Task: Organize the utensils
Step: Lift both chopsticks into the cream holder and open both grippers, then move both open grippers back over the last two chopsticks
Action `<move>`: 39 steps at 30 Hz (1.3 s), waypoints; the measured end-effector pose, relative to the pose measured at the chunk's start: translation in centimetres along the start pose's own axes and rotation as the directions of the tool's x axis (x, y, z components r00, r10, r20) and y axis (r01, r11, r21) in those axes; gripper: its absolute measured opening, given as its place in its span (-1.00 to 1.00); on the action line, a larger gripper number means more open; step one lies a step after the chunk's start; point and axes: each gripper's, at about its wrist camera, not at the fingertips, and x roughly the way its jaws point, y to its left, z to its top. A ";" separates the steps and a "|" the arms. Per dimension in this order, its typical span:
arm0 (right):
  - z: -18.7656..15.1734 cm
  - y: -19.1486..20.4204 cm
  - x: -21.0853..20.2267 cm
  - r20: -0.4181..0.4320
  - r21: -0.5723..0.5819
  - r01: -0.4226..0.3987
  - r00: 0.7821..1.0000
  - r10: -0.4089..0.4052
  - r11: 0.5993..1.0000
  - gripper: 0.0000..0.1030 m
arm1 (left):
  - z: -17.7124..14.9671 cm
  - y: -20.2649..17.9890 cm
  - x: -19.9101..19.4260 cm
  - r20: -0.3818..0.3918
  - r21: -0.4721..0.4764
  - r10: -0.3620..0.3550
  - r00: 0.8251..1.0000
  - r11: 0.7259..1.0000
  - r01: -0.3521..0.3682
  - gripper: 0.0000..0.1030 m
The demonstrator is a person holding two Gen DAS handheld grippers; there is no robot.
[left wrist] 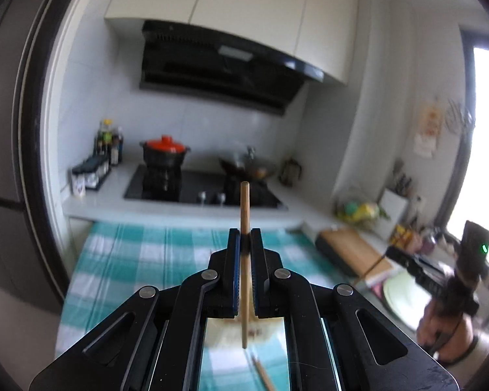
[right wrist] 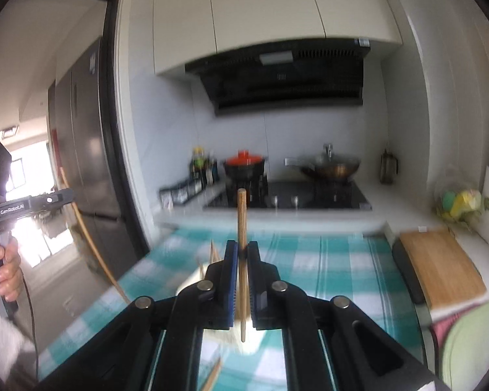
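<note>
The bench [left wrist: 140, 260] carries a teal and white checked cloth [right wrist: 326, 267] that runs from the near edge back to the white worktop [left wrist: 94, 202] with the black stove [left wrist: 185, 189]. On the right side of the bench lies a wooden cutting board [right wrist: 440, 264], its long edge beside the cloth; the middle of the cloth is bare. A tall grey fridge [right wrist: 81, 137] stands along the left side.

The left hand-held gripper [left wrist: 245, 238] is clenched on a wooden chopstick [left wrist: 244, 244], which stands upright between the pads and sticks out above and below them. The right hand-held gripper [right wrist: 242, 249] is likewise clamped on a second chopstick [right wrist: 242, 228], also upright. Both are held up above the cloth, apart from it.

A further loose chopstick [left wrist: 264, 374] lies on the cloth near the bottom of the left wrist view.
</note>
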 end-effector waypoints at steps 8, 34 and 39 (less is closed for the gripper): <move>0.2 0.9 9.8 -0.085 -0.017 -0.009 0.996 0.008 1.000 -0.88 | -1.7 1.7 11.5 -0.132 -0.056 0.042 0.990 0.997 -0.050 -0.92; -10.0 -0.4 7.4 -0.434 -0.145 0.102 0.887 -0.156 0.984 0.19 | -16.2 3.7 8.5 -0.581 0.110 0.132 0.803 0.990 -0.083 0.74; -14.2 -1.4 2.6 -0.427 -0.199 0.176 0.870 -0.247 0.964 0.23 | -23.1 2.6 5.0 -0.610 0.107 0.158 0.777 0.987 -0.117 0.79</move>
